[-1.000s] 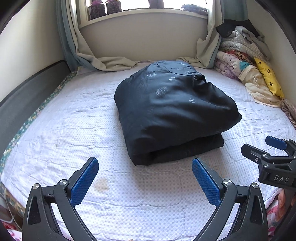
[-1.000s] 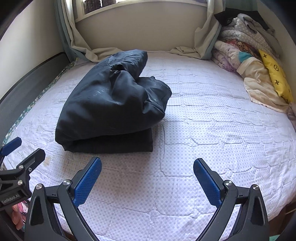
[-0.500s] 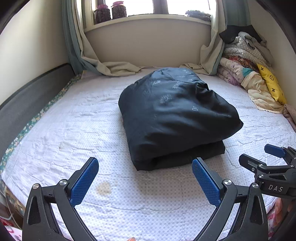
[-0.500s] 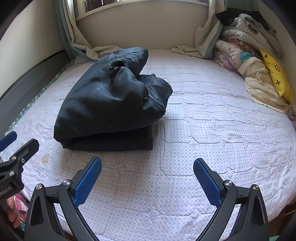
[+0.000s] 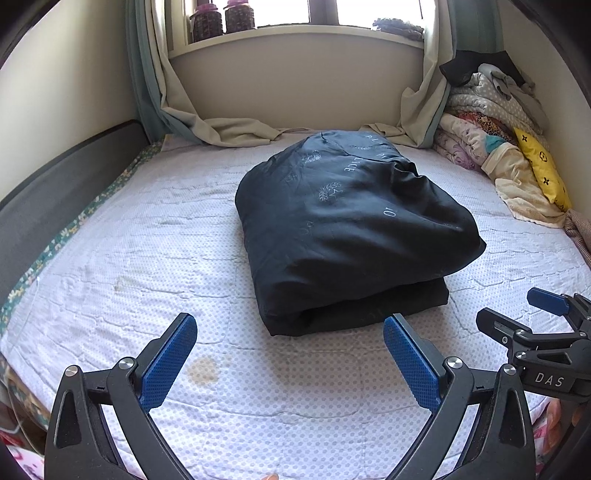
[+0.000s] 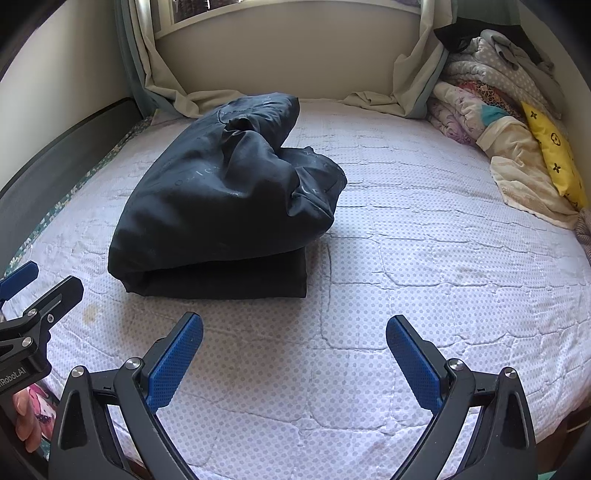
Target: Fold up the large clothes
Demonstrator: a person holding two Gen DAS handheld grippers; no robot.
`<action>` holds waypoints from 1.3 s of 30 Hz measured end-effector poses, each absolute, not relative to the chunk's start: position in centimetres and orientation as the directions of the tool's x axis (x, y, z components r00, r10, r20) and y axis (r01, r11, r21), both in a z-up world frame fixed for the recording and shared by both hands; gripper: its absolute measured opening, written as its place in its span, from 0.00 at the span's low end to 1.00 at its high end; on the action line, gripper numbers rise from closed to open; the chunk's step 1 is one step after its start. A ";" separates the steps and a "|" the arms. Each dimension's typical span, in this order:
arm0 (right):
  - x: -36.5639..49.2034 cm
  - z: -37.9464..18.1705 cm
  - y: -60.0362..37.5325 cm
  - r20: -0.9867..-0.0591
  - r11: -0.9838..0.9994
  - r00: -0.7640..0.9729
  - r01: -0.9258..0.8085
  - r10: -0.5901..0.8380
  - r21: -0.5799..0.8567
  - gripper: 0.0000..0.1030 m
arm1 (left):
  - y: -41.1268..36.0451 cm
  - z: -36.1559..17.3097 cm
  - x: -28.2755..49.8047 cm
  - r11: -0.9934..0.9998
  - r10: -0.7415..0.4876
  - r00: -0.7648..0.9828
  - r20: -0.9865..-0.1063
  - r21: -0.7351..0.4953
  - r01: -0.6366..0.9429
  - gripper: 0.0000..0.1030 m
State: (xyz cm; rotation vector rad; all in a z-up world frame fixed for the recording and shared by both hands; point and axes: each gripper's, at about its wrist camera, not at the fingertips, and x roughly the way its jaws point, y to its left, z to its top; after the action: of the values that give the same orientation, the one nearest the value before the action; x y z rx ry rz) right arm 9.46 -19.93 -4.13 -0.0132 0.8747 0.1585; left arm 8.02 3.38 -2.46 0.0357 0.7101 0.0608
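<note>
Dark garment (image 5: 351,236) folded into thick bundle, mid-mattress (image 5: 129,258) — looks basically done, maybe top layer needs tidying. Left gripper (image 5: 288,354) & right gripper (image 6: 293,356) both spread wide, empty, held near front edge — clear of fabric.

Domestic bedroom. Indicated by: a bed (image 5: 110,280) covered with a white dotted quilted pad; curtains (image 5: 166,96) draped onto its far edge beneath a window sill (image 5: 295,35) bearing jars (image 5: 221,18); bedding (image 5: 491,122) and a yellow pillow (image 5: 543,173) heaped at the far right corner.
</note>
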 end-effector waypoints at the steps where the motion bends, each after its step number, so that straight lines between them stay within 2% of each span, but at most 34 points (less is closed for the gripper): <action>1: 9.4 -4.1 -19.9 -0.764 0.988 0.631 -0.145 0.131 0.051 0.96 | 3.3 -2.4 8.0 0.997 0.070 0.759 -0.647 0.057 -0.043 0.99; 27: 9.1 -4.4 -20.0 -0.769 0.986 0.625 -0.159 0.132 0.041 0.96 | 3.4 -2.8 8.1 1.000 0.008 0.734 -0.679 -0.003 -0.013 0.99; 39: 9.3 -4.8 -20.3 -0.783 0.987 0.607 -0.151 0.134 0.052 0.96 | 3.6 -3.3 8.4 1.000 0.016 0.717 -0.697 0.001 -0.021 0.99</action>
State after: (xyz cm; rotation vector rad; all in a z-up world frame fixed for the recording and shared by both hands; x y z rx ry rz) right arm 9.27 -20.31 -4.77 -0.0199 0.9033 0.1648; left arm 8.39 3.63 -3.29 -0.0068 0.7709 0.0207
